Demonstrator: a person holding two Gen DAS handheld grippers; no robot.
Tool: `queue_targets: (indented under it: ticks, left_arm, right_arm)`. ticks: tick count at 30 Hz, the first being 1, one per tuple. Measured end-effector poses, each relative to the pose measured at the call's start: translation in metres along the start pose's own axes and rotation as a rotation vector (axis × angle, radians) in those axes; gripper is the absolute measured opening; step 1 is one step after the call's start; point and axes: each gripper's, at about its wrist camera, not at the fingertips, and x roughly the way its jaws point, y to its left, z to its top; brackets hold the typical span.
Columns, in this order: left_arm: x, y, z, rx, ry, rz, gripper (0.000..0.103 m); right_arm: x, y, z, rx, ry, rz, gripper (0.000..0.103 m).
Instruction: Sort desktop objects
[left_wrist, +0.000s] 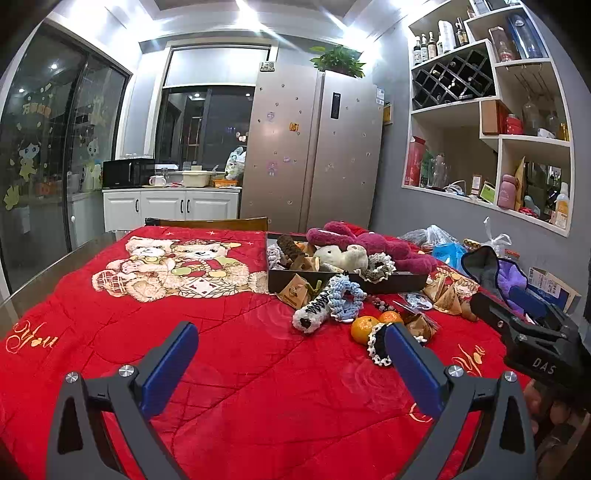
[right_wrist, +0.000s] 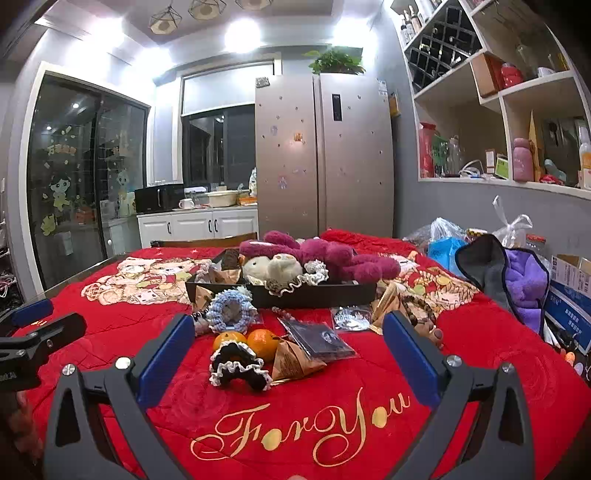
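A red blanket (right_wrist: 480, 332) covers the table. A dark tray (right_wrist: 314, 295) (left_wrist: 347, 282) holds a pink plush (right_wrist: 325, 254), a cream plush and frilly scrunchies. In front of the tray lie a blue crochet scrunchie (right_wrist: 231, 308) (left_wrist: 345, 299), two oranges (right_wrist: 262, 343) (left_wrist: 364, 328), a black-and-white scrunchie (right_wrist: 238, 365) (left_wrist: 378, 343), a paper pyramid packet (right_wrist: 291, 360), a dark card packet (right_wrist: 321, 341) and a bead bracelet (right_wrist: 417, 310). My right gripper (right_wrist: 288, 332) (left_wrist: 502, 306) is open, facing this pile with nothing between its fingers. My left gripper (left_wrist: 291, 339) (right_wrist: 55, 317) is open over bare blanket, left of the pile.
A purple and grey cloth (right_wrist: 517, 284), plastic bags (right_wrist: 443, 236) and a cardboard box (right_wrist: 569, 288) crowd the table's right side. A wooden chair back (left_wrist: 207, 223) stands at the far edge. Beyond it are a fridge and kitchen cabinets.
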Motion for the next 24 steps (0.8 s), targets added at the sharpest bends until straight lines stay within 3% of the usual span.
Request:
queue_targets:
  ticks: [12,15,24]
  left_arm:
    - [0.0020,-0.0031,-0.0004,0.012,0.016,-0.005,0.103]
    - [0.0027,-0.0005,-0.0002,0.000,0.021,-0.002,0.103]
    - [0.0068,0.0006,-0.0006,-0.003,0.051,0.007,0.103]
  right_arm:
    - [0.0018,0.0037,-0.0015,-0.007,0.003,-0.012,0.103]
    - [0.0011,0.0004,-0.0016,0.010,0.001,0.026,0.103]
    - [0.0028,0.0086,-0.0023,-0.032,0.012,0.032,0.103]
